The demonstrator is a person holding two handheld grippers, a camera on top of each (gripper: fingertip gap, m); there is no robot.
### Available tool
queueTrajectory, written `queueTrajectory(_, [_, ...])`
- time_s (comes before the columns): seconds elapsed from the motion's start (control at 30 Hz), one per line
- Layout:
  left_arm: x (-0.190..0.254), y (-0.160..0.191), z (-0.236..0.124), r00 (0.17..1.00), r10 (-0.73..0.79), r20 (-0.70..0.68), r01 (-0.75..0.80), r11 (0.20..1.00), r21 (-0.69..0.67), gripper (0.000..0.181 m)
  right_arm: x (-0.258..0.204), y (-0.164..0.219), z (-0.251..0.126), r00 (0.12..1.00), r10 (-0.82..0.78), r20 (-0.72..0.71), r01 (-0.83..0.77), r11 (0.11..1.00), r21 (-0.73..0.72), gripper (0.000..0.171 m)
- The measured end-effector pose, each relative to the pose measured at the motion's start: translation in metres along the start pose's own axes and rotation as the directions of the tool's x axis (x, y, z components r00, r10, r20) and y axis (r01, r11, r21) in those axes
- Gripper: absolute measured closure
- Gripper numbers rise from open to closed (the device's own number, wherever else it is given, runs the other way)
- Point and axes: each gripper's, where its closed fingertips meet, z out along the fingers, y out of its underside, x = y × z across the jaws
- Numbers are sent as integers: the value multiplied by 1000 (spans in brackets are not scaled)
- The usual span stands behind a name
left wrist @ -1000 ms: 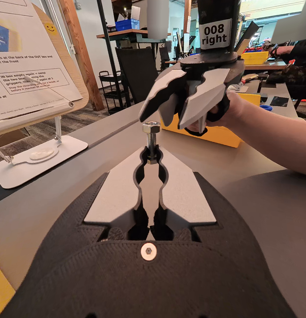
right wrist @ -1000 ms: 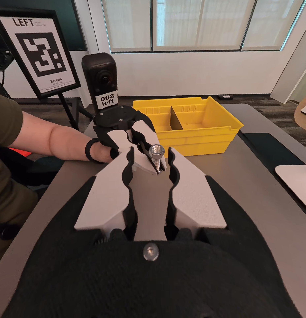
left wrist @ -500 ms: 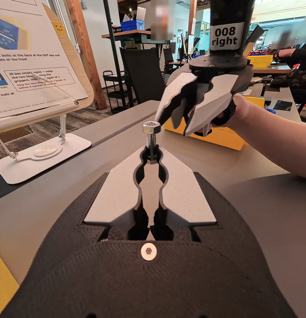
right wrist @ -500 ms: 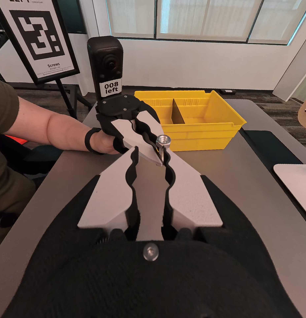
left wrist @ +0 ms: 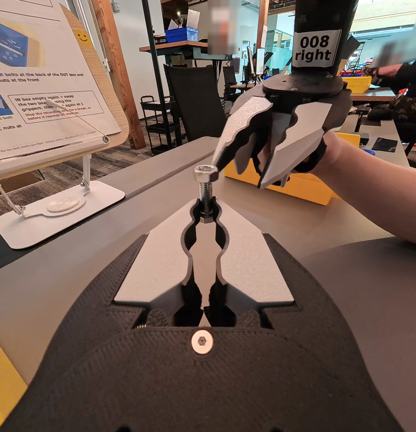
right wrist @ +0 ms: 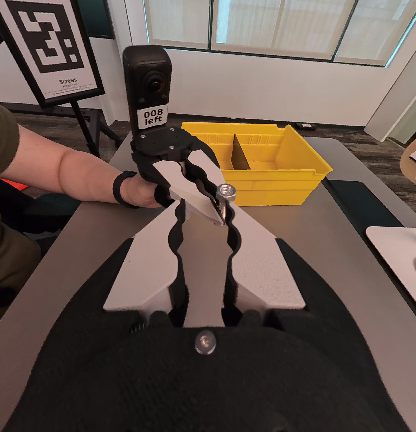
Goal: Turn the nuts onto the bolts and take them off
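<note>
Above the middle of the grey desk [right wrist: 284, 224], the left gripper [left wrist: 206, 210] holds a bolt [left wrist: 205, 198] upright, its long axis vertical, head clamped low between the fingertips and threaded shank pointing up. A hex nut [left wrist: 205, 173] sits on the top end of the shank, its bore facing upward. The left jaws are drawn narrow, closed on the bolt's lower end.

The right gripper [left wrist: 239, 174] hangs above and just to the side of the nut, tilted downward. Its jaws stand partly apart and hold nothing; one fingertip [left wrist: 217, 163] lies at the nut's upper edge, touching or very nearly so. In the right wrist view the same nut [right wrist: 225, 192] shows just beside the inner edge of that gripper's right finger [right wrist: 253, 245], outside the gap.

A yellow bin [right wrist: 272, 184] with a divider stands at the desk's far end behind the left gripper. A second yellow bin [left wrist: 300, 187] lies behind the right gripper, and a white stand base [left wrist: 59, 210] rests at the desk's edge.
</note>
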Motion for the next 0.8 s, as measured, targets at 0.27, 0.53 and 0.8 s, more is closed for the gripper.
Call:
queueTrajectory(0.27, [3,1,1,1000,6,-9,-7,1000,-5,174,6,-2,0,999,0,-34,1,1000,14,128])
queueTrajectory(0.53, [1,1,1,1000,-4,-6,4,1000,-4,174,-3,1,-1,1000,-24,8,24,1000,-11,143])
queueTrajectory(0.8, [3,2,2,1000,2,-9,-2,1000,-11,174,2,4,4,999,-31,-23,30,999,-23,124])
